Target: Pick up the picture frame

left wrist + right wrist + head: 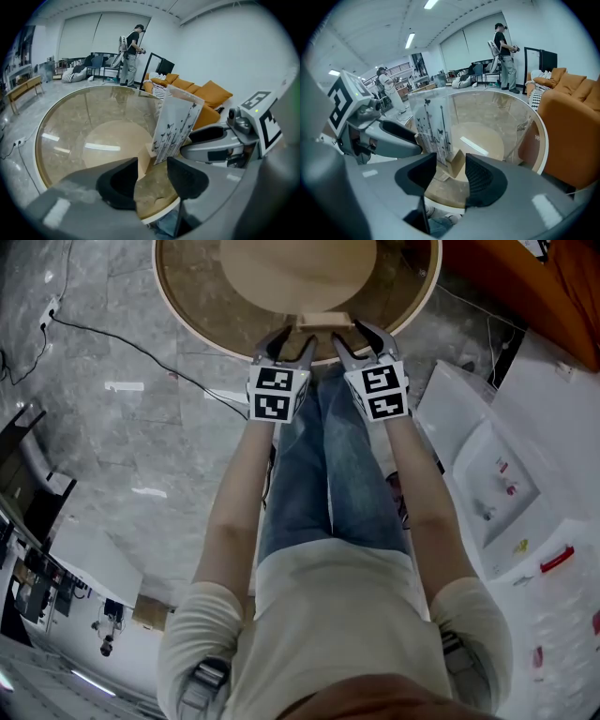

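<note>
The picture frame [324, 322] stands upright near the near edge of the round glass table [191, 313], showing only its thin wooden top edge in the head view. The left gripper view shows it as a white panel with black butterfly prints [176, 126] on a wooden stand, just beyond the jaws. The right gripper view shows the same picture frame [433, 127]. My left gripper [289, 346] is at the frame's left and my right gripper [360, 342] at its right, both at the table's rim. Both are open, and neither left gripper [152, 176] nor right gripper [451, 174] has anything between its pads.
Under the glass sits a beige round base [298, 270]. An orange sofa [521, 285] stands to the right, white bins [497, 474] beside my right arm. A black cable [122, 341] runs over the marble floor. A person [131, 54] stands far off.
</note>
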`<action>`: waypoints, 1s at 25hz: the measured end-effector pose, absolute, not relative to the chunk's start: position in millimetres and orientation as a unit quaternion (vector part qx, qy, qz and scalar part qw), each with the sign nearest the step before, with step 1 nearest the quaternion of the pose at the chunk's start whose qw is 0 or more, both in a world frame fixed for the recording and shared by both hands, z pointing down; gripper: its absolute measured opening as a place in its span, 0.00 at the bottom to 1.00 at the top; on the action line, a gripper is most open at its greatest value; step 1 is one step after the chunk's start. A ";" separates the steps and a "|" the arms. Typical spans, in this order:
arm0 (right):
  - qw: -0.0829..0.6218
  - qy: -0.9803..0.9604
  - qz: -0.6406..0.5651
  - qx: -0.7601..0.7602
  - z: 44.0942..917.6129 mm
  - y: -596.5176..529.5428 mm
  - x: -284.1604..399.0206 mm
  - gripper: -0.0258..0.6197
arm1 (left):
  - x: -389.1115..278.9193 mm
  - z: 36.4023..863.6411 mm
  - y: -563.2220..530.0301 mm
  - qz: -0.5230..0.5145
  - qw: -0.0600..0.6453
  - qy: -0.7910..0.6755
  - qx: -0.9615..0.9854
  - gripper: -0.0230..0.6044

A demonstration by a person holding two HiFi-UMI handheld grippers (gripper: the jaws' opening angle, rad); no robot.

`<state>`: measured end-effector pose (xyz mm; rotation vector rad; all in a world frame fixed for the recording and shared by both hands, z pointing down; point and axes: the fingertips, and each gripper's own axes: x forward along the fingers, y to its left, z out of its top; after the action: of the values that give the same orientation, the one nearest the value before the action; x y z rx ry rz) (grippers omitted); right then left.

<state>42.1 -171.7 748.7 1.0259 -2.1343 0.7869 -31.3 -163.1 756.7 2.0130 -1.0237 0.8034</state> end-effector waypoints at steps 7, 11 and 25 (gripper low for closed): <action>0.316 -0.822 0.289 0.375 760.7 -176.7 33.9 0.36 | -25.6 769.5 -169.0 0.319 0.340 -0.384 0.797 0.35; 0.305 -0.823 0.288 0.384 761.0 -178.3 33.8 0.34 | -20.9 771.2 -172.4 0.317 0.329 -0.383 0.803 0.35; 0.301 -0.813 0.282 0.411 734.3 -172.9 34.6 0.32 | -19.5 746.3 -171.9 0.315 0.307 -0.395 0.807 0.35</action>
<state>34.6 -172.9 734.3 1.0902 -2.1573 0.7475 -19.5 -171.9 746.3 2.1335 -1.0450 0.8319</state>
